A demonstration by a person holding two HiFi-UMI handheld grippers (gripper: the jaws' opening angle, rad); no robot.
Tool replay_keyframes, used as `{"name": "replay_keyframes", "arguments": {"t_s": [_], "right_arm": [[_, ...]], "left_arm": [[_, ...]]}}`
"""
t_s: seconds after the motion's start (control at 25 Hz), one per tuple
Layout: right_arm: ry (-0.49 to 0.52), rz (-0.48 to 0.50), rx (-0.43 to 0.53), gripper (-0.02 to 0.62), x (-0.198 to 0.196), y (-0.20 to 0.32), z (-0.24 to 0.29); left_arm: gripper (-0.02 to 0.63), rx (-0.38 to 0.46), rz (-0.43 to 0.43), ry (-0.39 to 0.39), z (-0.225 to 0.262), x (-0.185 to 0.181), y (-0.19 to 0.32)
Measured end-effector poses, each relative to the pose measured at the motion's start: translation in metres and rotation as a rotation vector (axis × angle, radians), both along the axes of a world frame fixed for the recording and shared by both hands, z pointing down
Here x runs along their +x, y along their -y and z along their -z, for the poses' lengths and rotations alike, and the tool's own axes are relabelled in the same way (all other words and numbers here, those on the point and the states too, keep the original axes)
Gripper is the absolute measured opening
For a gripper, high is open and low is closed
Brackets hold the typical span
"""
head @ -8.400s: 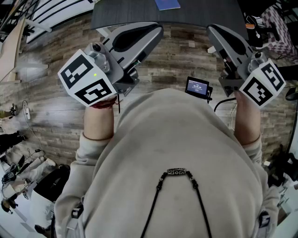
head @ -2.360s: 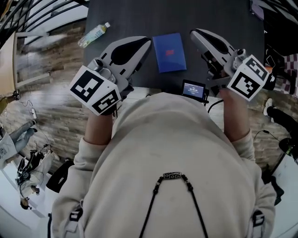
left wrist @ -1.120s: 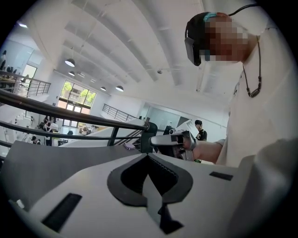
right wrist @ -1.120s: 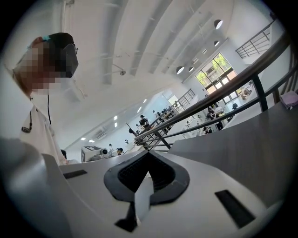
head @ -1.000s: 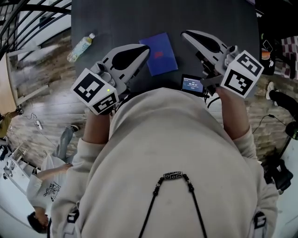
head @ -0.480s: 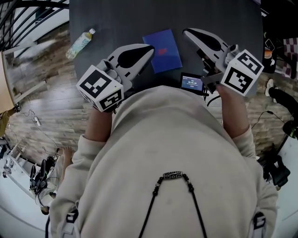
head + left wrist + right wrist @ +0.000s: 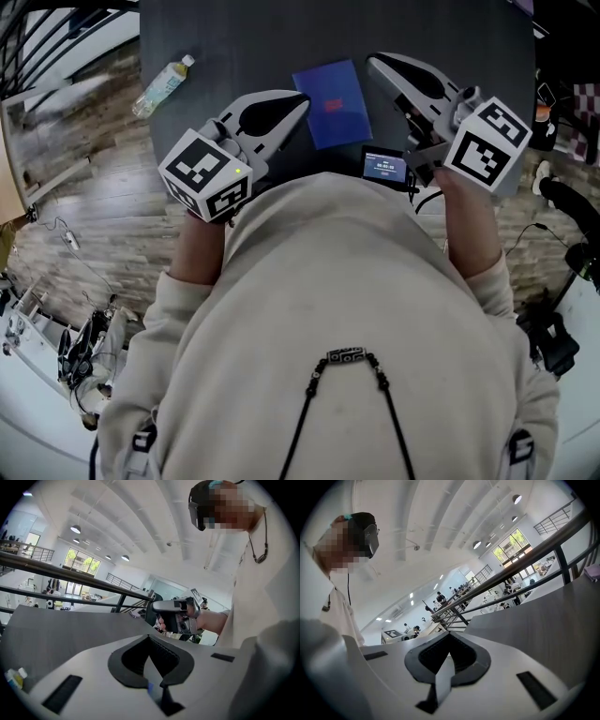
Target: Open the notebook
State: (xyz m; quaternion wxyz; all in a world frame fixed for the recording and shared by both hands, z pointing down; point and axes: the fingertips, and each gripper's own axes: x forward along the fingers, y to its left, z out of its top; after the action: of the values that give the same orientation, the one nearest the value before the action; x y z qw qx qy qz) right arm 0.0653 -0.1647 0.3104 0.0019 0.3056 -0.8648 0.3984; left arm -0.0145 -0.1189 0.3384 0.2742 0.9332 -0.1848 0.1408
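A closed blue notebook [image 7: 331,101] lies flat on the dark table [image 7: 234,37], near its front edge. My left gripper [image 7: 302,100] is shut and holds nothing, with its tip just left of the notebook's left edge. My right gripper [image 7: 372,62] is also shut and holds nothing, and its tip is just right of the notebook's far right corner. Neither gripper touches the notebook. In the left gripper view the closed jaws of the left gripper [image 7: 149,636] point across the table top [image 7: 70,630], and the right gripper [image 7: 176,616] shows beyond them. In the right gripper view the right gripper [image 7: 449,633] is closed.
A plastic bottle [image 7: 161,84] lies at the table's left edge. A small display unit [image 7: 384,166] hangs at the person's chest near the front edge. Wooden floor [image 7: 84,206] lies to the left, and a railing [image 7: 70,576] stands beyond the table.
Since the earliest frames the person has come up to the table and the notebook has come between the grippers. Over the last second both shut grippers have sunk slightly.
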Motion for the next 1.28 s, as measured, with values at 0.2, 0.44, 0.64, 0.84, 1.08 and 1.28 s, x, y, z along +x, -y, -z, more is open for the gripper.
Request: {"name": "replay_keyframes", "arguments": {"t_s": [0.2, 0.44, 0.64, 0.84, 1.08, 1.28], "right_arm": [[-0.013, 0.021, -0.037, 0.017, 0.001, 0.0, -0.016], [-0.041, 0.059, -0.077, 0.017, -0.008, 0.0, -0.037], [-0.142, 0.088, -0.192, 0.017, -0.001, -0.009, -0.079], [-0.239, 0.136, -0.251, 0.017, 0.004, -0.02, -0.126], [-0.284, 0.173, -0.323, 0.017, 0.012, -0.037, -0.171], [-0.313, 0.172, -0.387, 0.017, 0.019, -0.051, -0.198]], "left_arm": [[0.003, -0.046, -0.008, 0.032, -0.022, -0.003, -0.005], [0.002, -0.088, -0.035, 0.097, -0.056, -0.011, -0.017], [0.002, -0.09, -0.065, 0.133, -0.072, -0.003, -0.029], [0.003, -0.063, -0.07, 0.211, -0.1, -0.002, -0.034], [0.002, -0.046, -0.162, 0.315, -0.136, -0.011, -0.06], [0.002, -0.058, -0.186, 0.336, -0.147, -0.013, -0.074]]}}
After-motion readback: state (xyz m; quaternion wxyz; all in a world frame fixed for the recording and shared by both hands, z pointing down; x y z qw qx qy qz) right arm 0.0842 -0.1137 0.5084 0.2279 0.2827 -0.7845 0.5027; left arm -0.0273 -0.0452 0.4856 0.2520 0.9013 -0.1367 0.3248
